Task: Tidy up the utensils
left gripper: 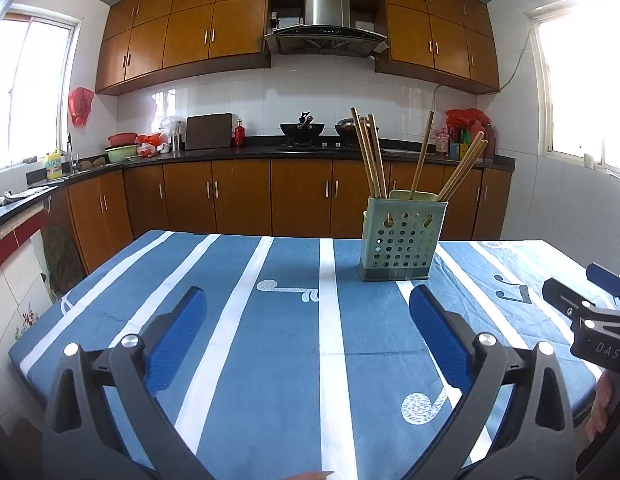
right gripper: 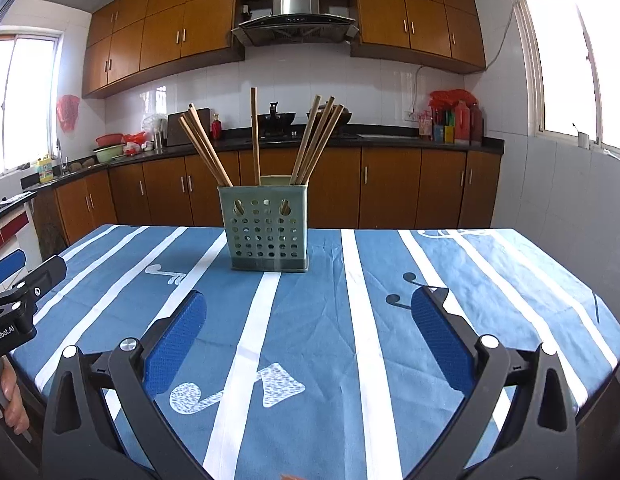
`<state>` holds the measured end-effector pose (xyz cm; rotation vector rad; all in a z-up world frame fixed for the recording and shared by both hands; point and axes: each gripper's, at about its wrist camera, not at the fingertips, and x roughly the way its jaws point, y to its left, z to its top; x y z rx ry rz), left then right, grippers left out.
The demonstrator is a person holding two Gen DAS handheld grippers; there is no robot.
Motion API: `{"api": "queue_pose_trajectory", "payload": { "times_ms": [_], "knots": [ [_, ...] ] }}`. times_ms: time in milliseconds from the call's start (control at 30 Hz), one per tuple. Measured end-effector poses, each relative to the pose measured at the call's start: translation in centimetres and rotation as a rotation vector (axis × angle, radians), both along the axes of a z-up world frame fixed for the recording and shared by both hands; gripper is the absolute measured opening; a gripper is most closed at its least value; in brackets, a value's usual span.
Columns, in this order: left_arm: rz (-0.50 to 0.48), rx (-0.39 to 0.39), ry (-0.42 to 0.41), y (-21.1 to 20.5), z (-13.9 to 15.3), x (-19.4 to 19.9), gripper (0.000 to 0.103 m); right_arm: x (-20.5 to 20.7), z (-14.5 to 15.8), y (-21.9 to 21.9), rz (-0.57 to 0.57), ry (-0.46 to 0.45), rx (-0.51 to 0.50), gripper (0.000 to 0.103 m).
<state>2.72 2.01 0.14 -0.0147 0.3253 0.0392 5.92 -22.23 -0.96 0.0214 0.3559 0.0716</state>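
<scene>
A pale green perforated utensil holder (left gripper: 400,238) stands upright on the blue striped tablecloth (left gripper: 277,344), toward the far side. Several wooden chopsticks (left gripper: 370,152) stand in it, leaning left, middle and right. In the right wrist view the holder (right gripper: 265,232) is straight ahead with the chopsticks (right gripper: 316,140) fanned out. My left gripper (left gripper: 307,300) is open and empty, above the cloth, short of the holder and left of it. My right gripper (right gripper: 310,302) is open and empty, in front of the holder. Each gripper's body shows at the other view's edge.
The table (right gripper: 490,280) ends at its far edge just behind the holder; beyond is a gap, then kitchen cabinets and a black counter (right gripper: 390,136) with a stove and bottles. A sink counter (left gripper: 13,200) runs along the left wall.
</scene>
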Motion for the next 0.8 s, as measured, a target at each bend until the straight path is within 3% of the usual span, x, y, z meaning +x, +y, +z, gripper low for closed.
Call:
{"api": "queue_pose_trajectory", "payload": {
  "times_ms": [800],
  "knots": [
    [-0.010,-0.012,0.019,-0.17,-0.87,-0.06,0.099,-0.25,-0.67,-0.05,0.004,0.016,0.001,0.101]
  ]
}}
